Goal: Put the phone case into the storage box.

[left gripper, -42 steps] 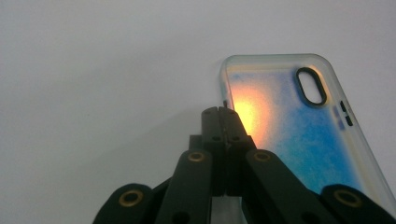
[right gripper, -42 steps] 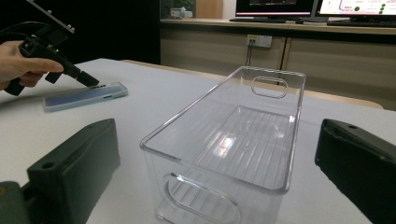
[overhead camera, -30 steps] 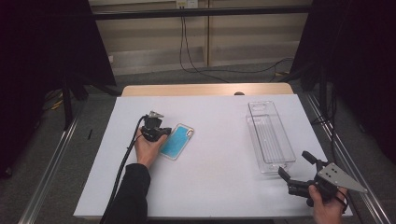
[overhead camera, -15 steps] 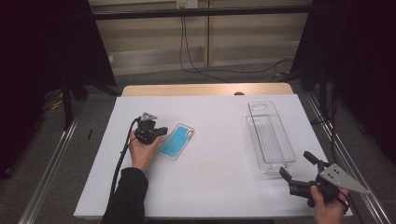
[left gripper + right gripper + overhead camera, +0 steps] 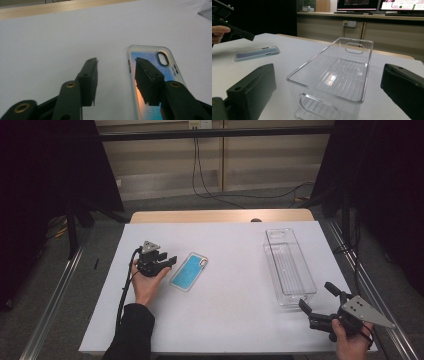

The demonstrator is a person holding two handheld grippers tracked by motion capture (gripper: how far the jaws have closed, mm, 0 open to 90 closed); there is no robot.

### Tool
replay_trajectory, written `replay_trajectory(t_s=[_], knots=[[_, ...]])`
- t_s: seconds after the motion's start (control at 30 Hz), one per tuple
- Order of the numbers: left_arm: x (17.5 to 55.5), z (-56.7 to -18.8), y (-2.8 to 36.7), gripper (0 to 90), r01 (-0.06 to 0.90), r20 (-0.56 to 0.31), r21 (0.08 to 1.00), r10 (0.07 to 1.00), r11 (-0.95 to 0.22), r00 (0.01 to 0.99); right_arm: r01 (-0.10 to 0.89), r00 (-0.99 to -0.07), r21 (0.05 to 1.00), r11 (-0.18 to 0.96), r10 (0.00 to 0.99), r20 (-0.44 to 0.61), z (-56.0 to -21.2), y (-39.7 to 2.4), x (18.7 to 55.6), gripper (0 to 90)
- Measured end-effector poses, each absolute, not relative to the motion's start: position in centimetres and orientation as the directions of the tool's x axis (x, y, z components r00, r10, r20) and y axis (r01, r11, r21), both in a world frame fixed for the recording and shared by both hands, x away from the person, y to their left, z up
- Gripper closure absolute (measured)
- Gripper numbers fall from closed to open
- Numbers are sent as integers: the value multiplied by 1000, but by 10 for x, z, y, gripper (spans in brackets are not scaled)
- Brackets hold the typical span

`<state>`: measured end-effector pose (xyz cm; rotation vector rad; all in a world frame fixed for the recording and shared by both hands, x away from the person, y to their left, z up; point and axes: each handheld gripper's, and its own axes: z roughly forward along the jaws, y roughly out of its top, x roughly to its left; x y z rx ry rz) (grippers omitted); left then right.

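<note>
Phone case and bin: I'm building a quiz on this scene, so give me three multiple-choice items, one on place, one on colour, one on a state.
1. Where does the phone case lie?
A. inside the clear bin
B. flat on the white table, beside the left gripper
C. between the right gripper's jaws

2. What colour is the phone case's back?
A. mostly blue
B. red
C. black

3. What is in the clear bin?
A. the phone case
B. a cable
C. nothing

Answers: 1 B, it rests on the table just right of the left gripper. 2 A, blue shows through its clear rim. 3 C, its ribbed floor is bare.
</note>
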<state>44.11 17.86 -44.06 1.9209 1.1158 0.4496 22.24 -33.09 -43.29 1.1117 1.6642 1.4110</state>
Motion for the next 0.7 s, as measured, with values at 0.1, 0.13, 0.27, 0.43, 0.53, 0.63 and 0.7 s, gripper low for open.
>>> replay_trajectory(t_s=[0.1, 0.13, 0.27, 0.43, 0.53, 0.63, 0.7], knots=[[439, -439, 182, 419, 526, -103, 817, 838, -235, 536, 176, -402, 983, 47, 915, 28, -433, -331, 222, 0], [438, -437, 182, 363, 526, -105, 819, 841, -230, 531, 178, -401, 983, 45, 916, 30, -433, -331, 222, 0], [433, -430, 182, 228, 512, -98, 824, 829, -242, 550, 181, -403, 982, 46, 915, 31, -433, -331, 222, 0], [427, -421, 184, 110, 497, -122, 841, 818, -216, 562, 178, -400, 983, 46, 916, 29, -433, -331, 222, 0], [424, -417, 188, 86, 495, -132, 844, 813, -208, 567, 178, -401, 983, 47, 916, 29, -433, -331, 222, 0], [420, -413, 191, 66, 491, -154, 849, 798, -196, 583, 176, -404, 983, 44, 914, 31, -433, -331, 222, 0], [417, -411, 191, 49, 487, -144, 849, 797, -206, 587, 177, -403, 983, 42, 915, 34, -433, -331, 222, 0]])
